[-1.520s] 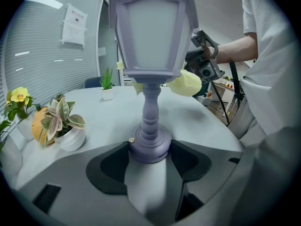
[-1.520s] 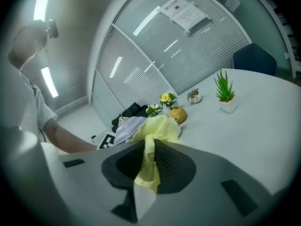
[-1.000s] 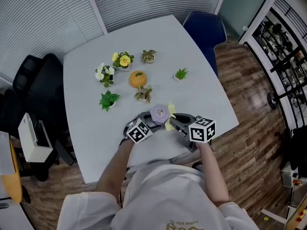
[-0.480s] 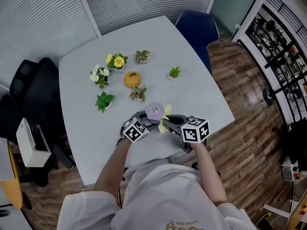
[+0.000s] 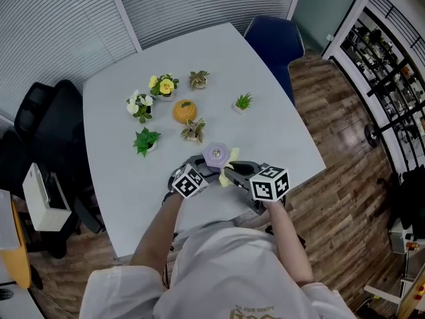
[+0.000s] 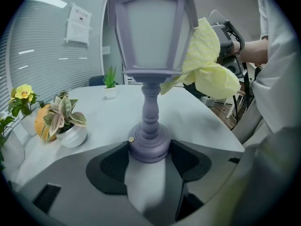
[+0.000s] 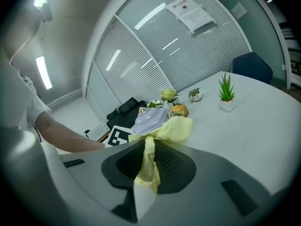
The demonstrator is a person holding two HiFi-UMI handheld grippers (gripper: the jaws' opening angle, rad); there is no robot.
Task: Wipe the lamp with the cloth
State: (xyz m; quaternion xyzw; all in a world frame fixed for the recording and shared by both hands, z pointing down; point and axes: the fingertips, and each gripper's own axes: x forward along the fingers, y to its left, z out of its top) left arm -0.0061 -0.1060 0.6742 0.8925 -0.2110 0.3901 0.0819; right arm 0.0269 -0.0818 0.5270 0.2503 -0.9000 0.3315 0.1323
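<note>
**Operator:** Left gripper status?

**Guide:** Your left gripper [image 6: 149, 149] is clamped on the lamp [image 6: 149, 55]. The round base sits between the two jaws, with a pad touching it on each side. The lamp stands upright on the counter [image 5: 279, 111]. Its stem and lantern-shaped shade rise directly ahead of the jaws.

**Operator:** Right gripper status?

**Guide:** Your right gripper [image 7: 148, 147] is clenched on the cloth [image 7: 174, 126]. The yellow fabric is pinched between the jaws. One tail hangs back between the pads, and the bunched part spills out past the tips.

**Operator:** Where is the cloth relative to the lamp?

**Guide:** The bunched part lies against the shade, on the side of the lamp that faces your right gripper. It covers the upper part of that side panel. The cloth is apart from the stem and the base.

**Operator:** What else stands near the lamp?

**Guide:** A variegated potted plant [image 6: 66, 121] stands just beyond the lamp, apart from its base. A round orange object [image 5: 186, 111] sits farther beyond the lamp, behind that plant.
</note>
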